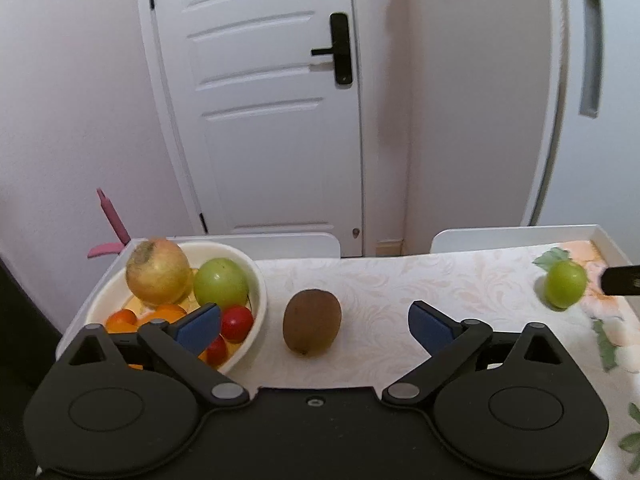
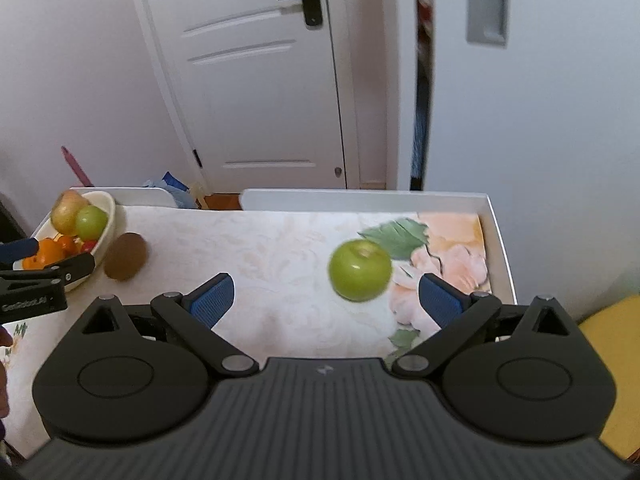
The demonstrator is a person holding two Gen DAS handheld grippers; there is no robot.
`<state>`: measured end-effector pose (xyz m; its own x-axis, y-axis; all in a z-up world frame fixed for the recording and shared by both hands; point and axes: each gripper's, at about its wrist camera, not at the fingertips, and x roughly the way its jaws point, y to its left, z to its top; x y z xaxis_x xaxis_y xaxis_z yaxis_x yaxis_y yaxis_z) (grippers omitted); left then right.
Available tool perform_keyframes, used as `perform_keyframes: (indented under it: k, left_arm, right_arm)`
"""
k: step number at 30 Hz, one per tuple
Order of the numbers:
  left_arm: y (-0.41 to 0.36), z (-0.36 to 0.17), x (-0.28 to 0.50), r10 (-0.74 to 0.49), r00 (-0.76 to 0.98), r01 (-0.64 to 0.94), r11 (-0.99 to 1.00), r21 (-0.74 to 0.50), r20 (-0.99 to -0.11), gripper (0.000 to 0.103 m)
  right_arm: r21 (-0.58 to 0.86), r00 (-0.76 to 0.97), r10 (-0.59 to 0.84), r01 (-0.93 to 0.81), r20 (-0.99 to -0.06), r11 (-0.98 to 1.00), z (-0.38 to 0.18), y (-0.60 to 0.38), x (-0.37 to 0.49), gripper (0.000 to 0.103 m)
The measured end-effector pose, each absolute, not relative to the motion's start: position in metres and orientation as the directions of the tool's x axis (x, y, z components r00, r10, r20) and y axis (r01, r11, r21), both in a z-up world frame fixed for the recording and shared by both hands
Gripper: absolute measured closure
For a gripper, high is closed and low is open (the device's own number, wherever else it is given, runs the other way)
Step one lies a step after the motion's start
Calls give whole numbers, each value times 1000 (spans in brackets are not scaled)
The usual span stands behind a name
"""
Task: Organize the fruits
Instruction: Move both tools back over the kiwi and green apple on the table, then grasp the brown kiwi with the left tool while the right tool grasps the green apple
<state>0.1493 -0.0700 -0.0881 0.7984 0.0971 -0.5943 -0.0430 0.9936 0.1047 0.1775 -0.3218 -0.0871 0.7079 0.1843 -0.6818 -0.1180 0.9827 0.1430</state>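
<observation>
Soft, even indoor light fills both views, with a faint pink cast on the walls; shadows are weak, only a pale smudge beneath the brown fuzzy kiwi (image 1: 312, 322); no hard glare, just small highlights on the round green apple (image 2: 359, 270), whose outline is smeared by motion blur; fisheye distortion bows the white panelled door (image 1: 264, 112) and darkens the far corners.

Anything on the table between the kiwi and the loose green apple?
No. Between the kiwi and the green apple there is only bare patterned tablecloth; the right wrist view shows it.
</observation>
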Motion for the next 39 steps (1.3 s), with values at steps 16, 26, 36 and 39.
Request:
perform_keyframes:
  k: [16, 26, 36, 39]
  left_arm:
    - [-75, -159, 212, 206, 733, -127, 978, 168, -649, 28]
    - [-73, -160, 224, 229, 736, -146, 973, 181, -637, 46]
    - [-69, -156, 219, 202, 734, -142, 979, 145, -648, 50]
    - [-69, -155, 218, 195, 735, -136, 981, 141, -650, 51]
  right_arm:
    - [132, 690, 197, -147, -696, 980, -136, -328, 210, 0]
    - [118, 691, 189, -149, -698, 982, -145, -327, 220, 0]
    - [107, 682, 188, -160, -706, 981, -148, -323, 231, 10]
    - [102, 684, 184, -159, -705, 982, -149, -321, 233, 15]
